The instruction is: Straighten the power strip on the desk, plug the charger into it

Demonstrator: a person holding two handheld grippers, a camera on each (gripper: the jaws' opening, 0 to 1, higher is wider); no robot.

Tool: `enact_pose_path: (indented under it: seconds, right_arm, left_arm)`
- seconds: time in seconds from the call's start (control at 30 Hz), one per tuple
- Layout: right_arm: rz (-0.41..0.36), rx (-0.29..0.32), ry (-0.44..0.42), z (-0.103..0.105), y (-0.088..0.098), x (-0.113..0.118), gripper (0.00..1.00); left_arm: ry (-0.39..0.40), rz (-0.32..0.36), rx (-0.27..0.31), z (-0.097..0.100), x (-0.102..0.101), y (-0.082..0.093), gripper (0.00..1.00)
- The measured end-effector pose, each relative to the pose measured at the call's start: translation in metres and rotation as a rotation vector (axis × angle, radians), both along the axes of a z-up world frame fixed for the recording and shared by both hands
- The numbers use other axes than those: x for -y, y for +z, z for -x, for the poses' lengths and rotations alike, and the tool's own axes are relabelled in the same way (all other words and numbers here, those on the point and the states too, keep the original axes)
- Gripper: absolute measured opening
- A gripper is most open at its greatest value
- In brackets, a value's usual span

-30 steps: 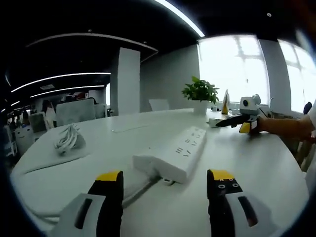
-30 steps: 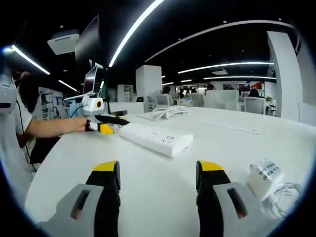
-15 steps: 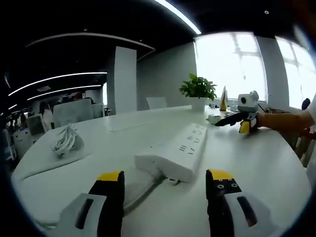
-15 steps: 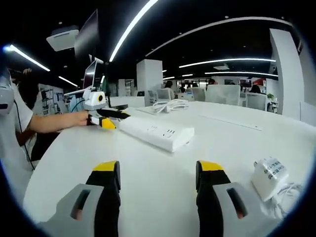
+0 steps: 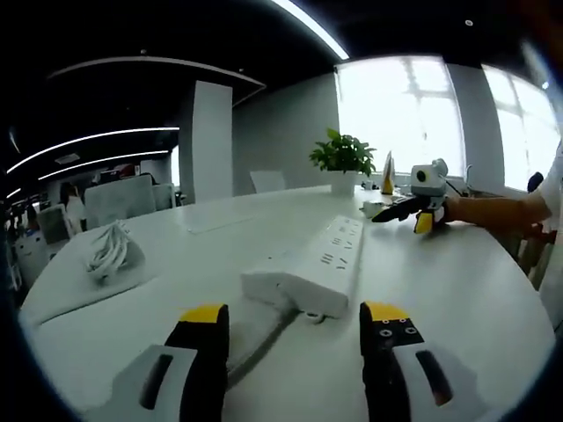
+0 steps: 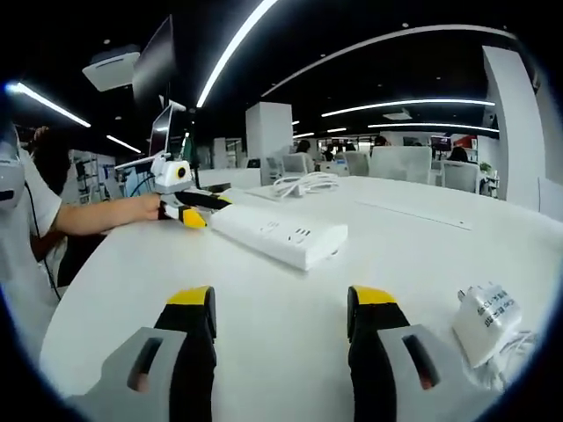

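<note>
Power strip (image 5: 310, 268) sits a shade nearer the left gripper (image 5: 295, 330) than it did a second ago, at twelve o'clock from the spread, empty jaws, its cable (image 5: 264, 343) trailing toward six, so I judge the straightening only begun. Off at two o'clock the right gripper (image 5: 393, 211) reaches low over the desk (image 5: 457, 290) on an outstretched forearm; its own view has jaws spread on nothing, the strip at eleven o'clock and the charger (image 6: 486, 321) lying unplugged at three o'clock.
</note>
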State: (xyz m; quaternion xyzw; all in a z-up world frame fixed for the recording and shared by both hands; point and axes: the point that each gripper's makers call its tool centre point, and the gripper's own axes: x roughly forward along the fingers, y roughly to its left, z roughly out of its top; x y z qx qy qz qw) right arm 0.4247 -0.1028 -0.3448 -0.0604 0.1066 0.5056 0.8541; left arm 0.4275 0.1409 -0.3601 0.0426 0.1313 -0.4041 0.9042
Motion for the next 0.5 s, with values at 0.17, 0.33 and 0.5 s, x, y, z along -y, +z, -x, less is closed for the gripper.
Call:
enact_pose_path:
  seconds: [0.17,0.33,0.5]
  right_arm:
    - [0.001,-0.003,0.001,0.000,-0.001,-0.001,0.60]
    - [0.023,0.003,0.018,-0.004,-0.004,-0.004,0.59]
    - [0.017,0.014,0.007,-0.016,-0.002,-0.004,0.59]
  left_arm:
    - [-0.001,-0.008,0.000,-0.003,-0.005,-0.001,0.59]
    - [0.002,-0.021,0.003,-0.006,-0.010,-0.002,0.59]
    - [-0.003,-0.021,0.002,-0.007,-0.012,-0.002,0.58]
